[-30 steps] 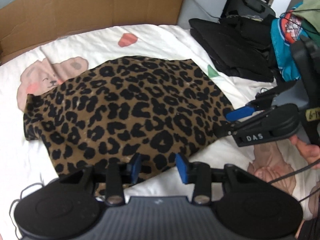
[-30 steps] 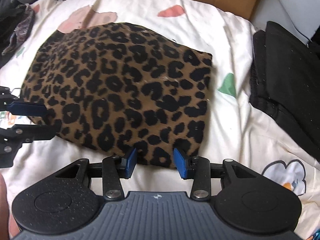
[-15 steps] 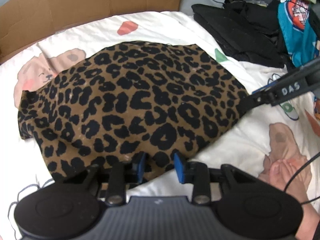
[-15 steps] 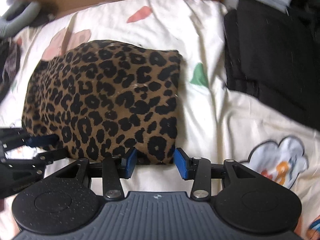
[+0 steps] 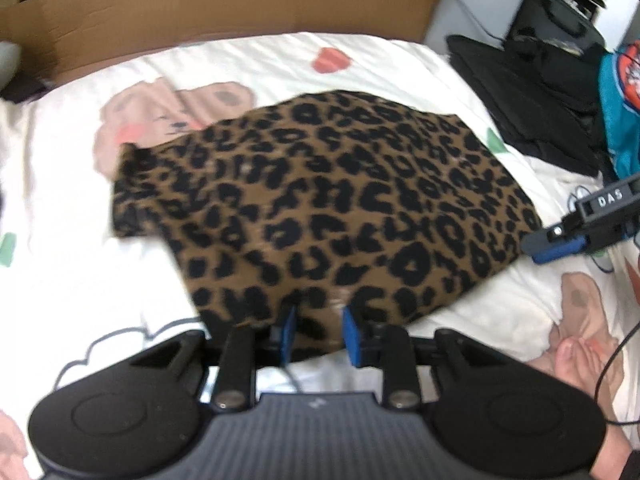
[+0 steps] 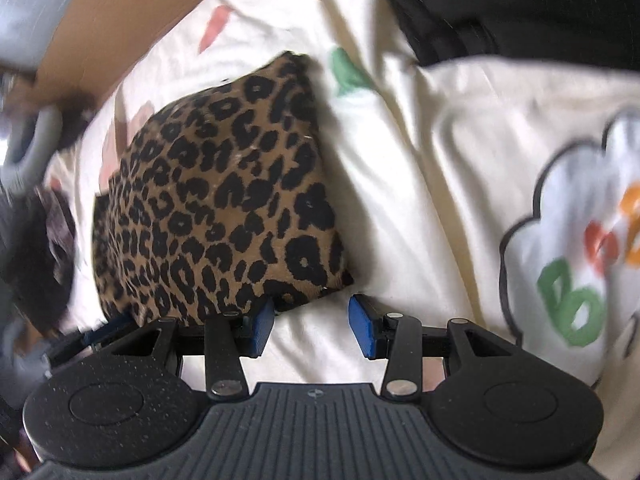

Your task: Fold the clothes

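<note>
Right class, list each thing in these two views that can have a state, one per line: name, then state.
Leopard garment: folded, lying flat on the bedsheet.
Left claw: open, pads over the garment's near edge.
Right claw: open, at the garment's near corner.
Black clothes: piled at the bed's far side.
Cardboard: upright behind the bed.

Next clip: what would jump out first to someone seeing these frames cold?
The folded leopard-print garment dominates, lying in the middle of a cream cartoon-print bedsheet. Both claws sit open at its near edge: the left claw over the hem, the right claw at the garment's corner. A pile of black clothes lies on the far right, with brown cardboard behind the bed.
</note>
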A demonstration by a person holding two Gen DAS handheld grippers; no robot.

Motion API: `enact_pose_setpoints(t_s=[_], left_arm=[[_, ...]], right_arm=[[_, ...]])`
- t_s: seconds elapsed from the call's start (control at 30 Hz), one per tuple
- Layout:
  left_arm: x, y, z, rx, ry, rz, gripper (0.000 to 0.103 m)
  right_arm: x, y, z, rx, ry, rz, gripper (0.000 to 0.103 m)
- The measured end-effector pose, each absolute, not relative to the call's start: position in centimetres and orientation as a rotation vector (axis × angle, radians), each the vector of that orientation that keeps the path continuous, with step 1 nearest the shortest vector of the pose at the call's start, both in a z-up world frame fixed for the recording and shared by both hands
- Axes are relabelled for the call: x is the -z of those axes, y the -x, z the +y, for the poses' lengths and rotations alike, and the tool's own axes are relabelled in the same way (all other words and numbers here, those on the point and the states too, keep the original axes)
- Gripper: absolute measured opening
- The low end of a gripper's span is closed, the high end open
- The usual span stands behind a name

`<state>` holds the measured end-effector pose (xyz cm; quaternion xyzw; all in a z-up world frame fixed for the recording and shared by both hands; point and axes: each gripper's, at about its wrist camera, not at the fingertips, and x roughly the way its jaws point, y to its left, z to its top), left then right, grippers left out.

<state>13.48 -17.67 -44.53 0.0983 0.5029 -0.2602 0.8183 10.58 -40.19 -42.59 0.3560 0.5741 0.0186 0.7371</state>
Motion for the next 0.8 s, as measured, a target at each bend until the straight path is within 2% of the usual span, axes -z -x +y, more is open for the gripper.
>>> enact_pose_setpoints(t_s=[0.2,0.23,0.27,0.4,0.53,0.63,0.8], left_arm=[[44.6,-13.7,-14.9,0.473,-0.177,1.078,0.03],[44.8,-13.8,-14.6,0.462,-0.171,1.083,0.03],[44.9,-13.9,-14.3,0.452,-0.165,1.088,0.03],[45.5,-13.9,-13.2,0.436,-0.123,1.108,0.03],[45.8,-14.1,-12.4,0.446,-0.05,1.114,0.03],[46.3,-14.4,-12.3,0.466,0.001,1.122,0.03],[47.5,-15.0,-11.9,0.487,0.08,1.153,0.033]], right_arm=[[44.9,-9.4,-42.5,-0.033,-1.07,1.196,0.048],[45.0,-9.4,-42.5,-0.036,-1.074,1.192,0.038],[45.0,-9.4,-42.5,-0.04,-1.078,1.188,0.022],[45.1,-9.5,-42.7,-0.053,-1.093,1.173,0.021],[45.2,-9.5,-42.8,-0.066,-1.108,1.157,0.024],[45.3,-9.5,-42.9,-0.076,-1.119,1.145,0.048],[45.5,-9.9,-43.1,-0.072,-1.131,1.137,0.049]])
